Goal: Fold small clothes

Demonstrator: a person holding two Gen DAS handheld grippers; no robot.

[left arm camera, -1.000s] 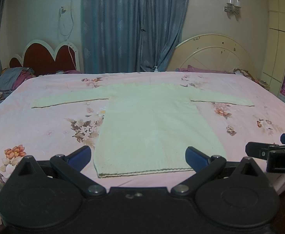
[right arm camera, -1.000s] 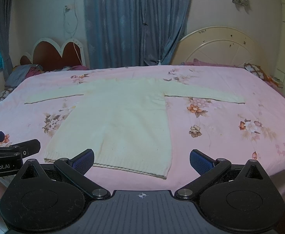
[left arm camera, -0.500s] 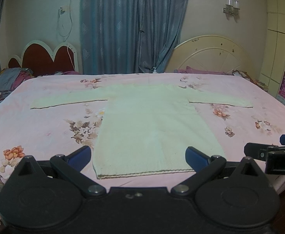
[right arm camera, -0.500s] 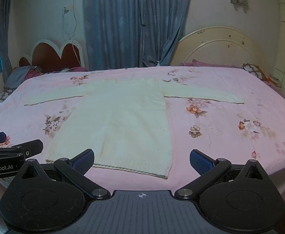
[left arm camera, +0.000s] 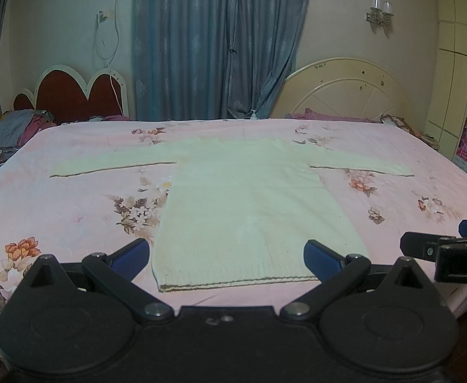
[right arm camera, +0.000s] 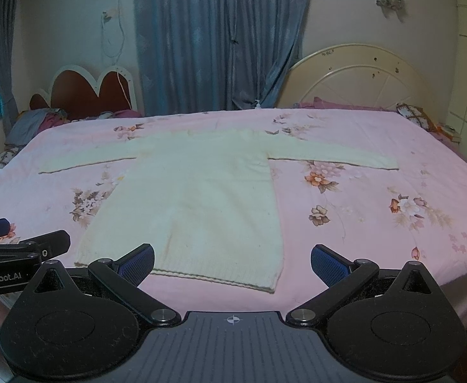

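You held the left gripper (left arm camera: 225, 255) and right gripper (right arm camera: 232, 261) wide and empty before the pale cream knitted sweater (left arm camera: 249, 204), flat and wholly unfolded.

Both wrist cams low at bed (left arm camera: 74, 191) foot (side by side), sharing sweater (left arm camera: 249, 207).

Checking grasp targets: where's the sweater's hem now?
In both views the hem lies at the pink bedsheet's near edge, just beyond the open left gripper.
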